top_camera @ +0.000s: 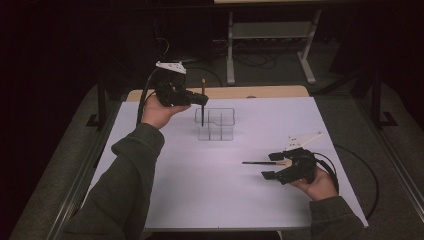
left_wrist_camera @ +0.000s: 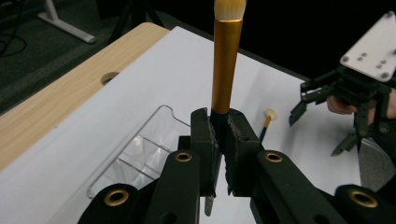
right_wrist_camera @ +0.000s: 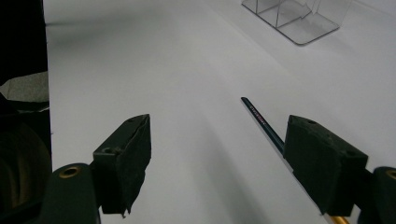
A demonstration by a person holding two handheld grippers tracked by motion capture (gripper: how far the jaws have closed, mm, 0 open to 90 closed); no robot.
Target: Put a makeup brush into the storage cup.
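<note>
My left gripper (top_camera: 201, 99) is shut on the dark handle of a makeup brush (top_camera: 202, 92) that stands upright just above the back left of a clear divided organizer (top_camera: 215, 125). In the left gripper view the brush's gold ferrule (left_wrist_camera: 226, 60) rises from the shut gripper (left_wrist_camera: 220, 140), bristles on top, with the organizer (left_wrist_camera: 140, 154) below to the left. A second brush (top_camera: 257, 162) lies flat on the white sheet at the right. My right gripper (top_camera: 271, 166) stands open at its bristle end. In the right gripper view that gripper (right_wrist_camera: 224, 163) holds nothing, and the brush handle (right_wrist_camera: 261, 121) runs under its right jaw.
The white sheet (top_camera: 200, 195) covers most of a wooden table whose bare back edge (top_camera: 225, 92) shows behind the organizer. Cables trail from both grippers. A desk frame (top_camera: 270, 40) stands on the dark floor beyond the table. The right gripper (left_wrist_camera: 327, 107) shows far off in the left gripper view.
</note>
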